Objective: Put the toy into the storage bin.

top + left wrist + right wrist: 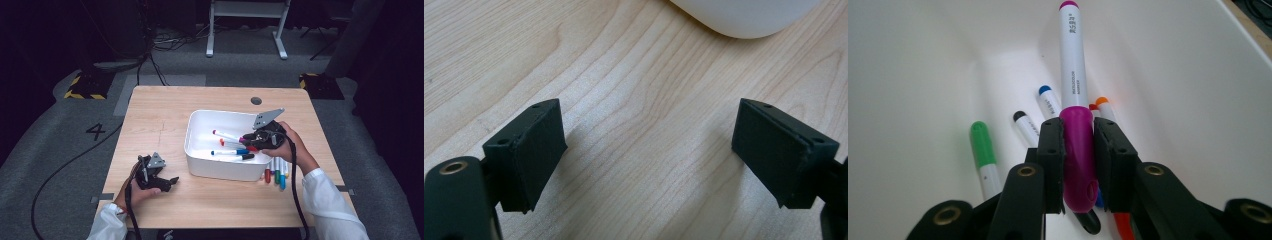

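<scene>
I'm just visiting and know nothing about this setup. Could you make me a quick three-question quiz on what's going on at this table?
1. True or false: the right gripper holds a magenta-capped marker over the white bin.
2. How do the jaws of the left gripper stand? A. open over bare table B. shut on a marker
3. Where do the markers outside the bin lie?

Key: 1. True. 2. A. 3. On the wooden table, by the bin's near right corner.
</scene>
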